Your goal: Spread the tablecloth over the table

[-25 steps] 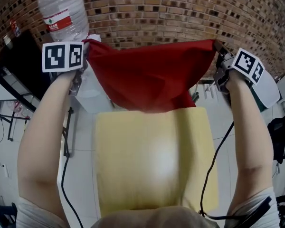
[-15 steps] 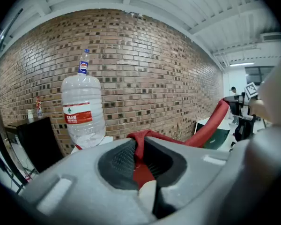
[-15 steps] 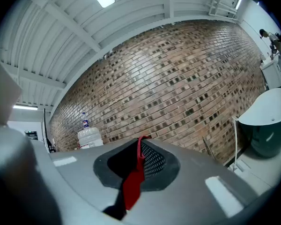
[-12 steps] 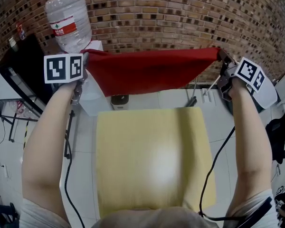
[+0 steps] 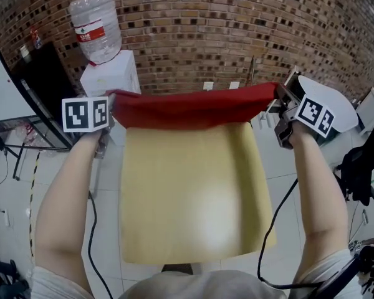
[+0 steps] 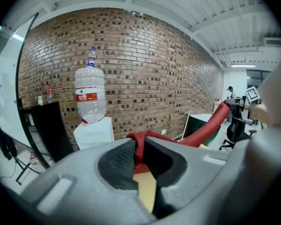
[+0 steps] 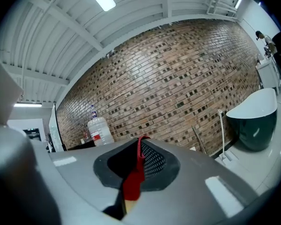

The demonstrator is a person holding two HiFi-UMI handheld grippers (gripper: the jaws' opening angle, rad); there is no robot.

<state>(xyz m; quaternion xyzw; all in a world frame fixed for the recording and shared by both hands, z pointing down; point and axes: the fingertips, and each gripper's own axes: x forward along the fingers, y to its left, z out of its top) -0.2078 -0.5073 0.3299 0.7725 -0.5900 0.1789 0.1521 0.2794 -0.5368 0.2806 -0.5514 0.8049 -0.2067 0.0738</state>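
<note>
Nearest, bare yellow table [image 5: 187, 198], below and between left gripper [image 6: 139, 149] and right gripper [image 7: 138, 154]. In left gripper, jaws pinched narrow on one corner of red tablecloth [image 5: 193, 108]; in right gripper, jaws pressed tight on the opposite corner. From gripper to gripper, cloth drawn out as a bunched band above the table's far edge, most of the top uncovered. Beyond left gripper, white water dispenser [image 5: 109, 73] topped with clear bottle [image 5: 95, 23]. Farthest, brick wall [image 5: 237, 30].

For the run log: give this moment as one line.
left gripper: shut on tablecloth corner | right gripper: shut on other corner | tablecloth stretched between them | table uncovered
</note>
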